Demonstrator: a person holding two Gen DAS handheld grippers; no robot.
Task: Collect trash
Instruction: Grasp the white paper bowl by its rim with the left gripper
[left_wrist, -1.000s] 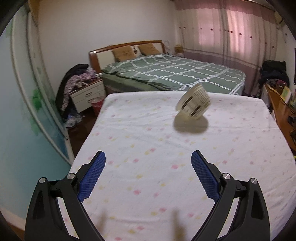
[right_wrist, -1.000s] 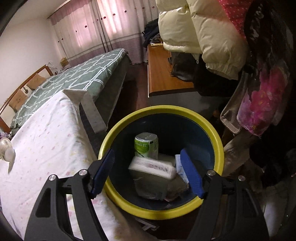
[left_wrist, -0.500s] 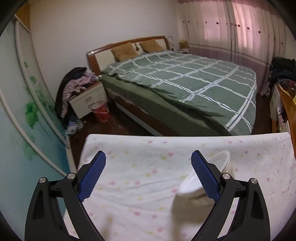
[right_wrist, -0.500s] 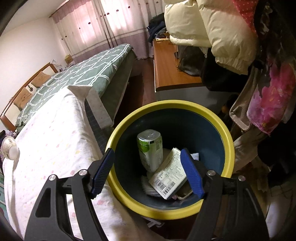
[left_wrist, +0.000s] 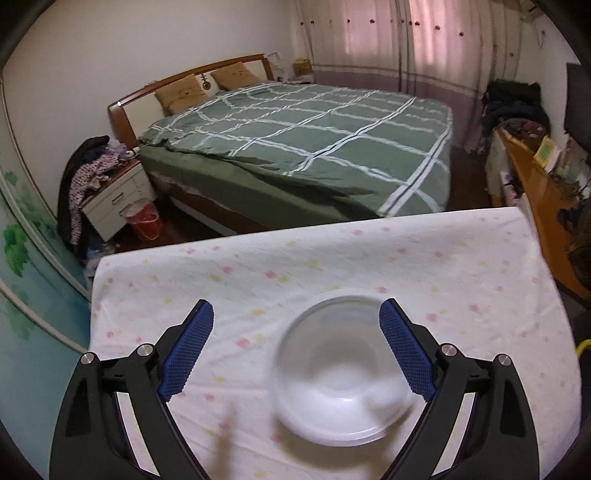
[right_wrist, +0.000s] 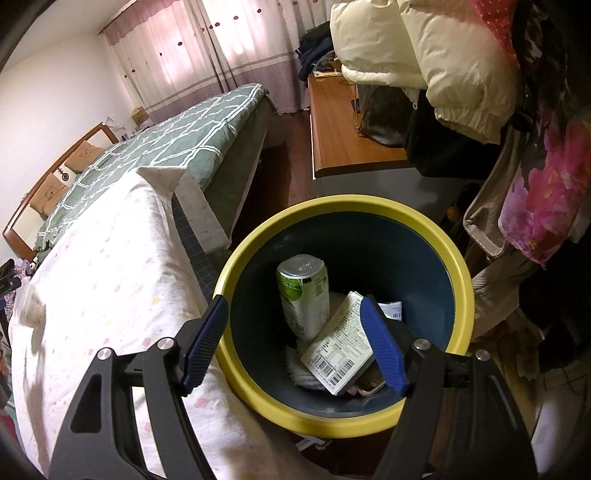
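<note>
A white disposable cup (left_wrist: 343, 369) lies blurred on the flowered white sheet (left_wrist: 258, 273), its mouth facing me. It sits between the fingers of my left gripper (left_wrist: 295, 306), close to the right pad (left_wrist: 402, 354) and well clear of the left one. Those jaws are closing and do not press on it. My right gripper (right_wrist: 293, 302) hangs open and empty over a blue bin with a yellow rim (right_wrist: 458, 273). Inside the bin are a green can (right_wrist: 303, 295), a printed box (right_wrist: 340, 350) leaning on it, and some white paper.
Beyond the sheet's far edge stands a bed with a green checked cover (left_wrist: 314, 147). A nightstand piled with clothes (left_wrist: 114, 195) and a small red bin (left_wrist: 144, 221) are at the left. A wooden desk (right_wrist: 347, 140) and hanging coats (right_wrist: 443, 66) crowd the bin.
My left gripper has moved across the sheet to the cup, which now lies between its fingers. In the bin the printed box has dropped and come to rest against the can.
</note>
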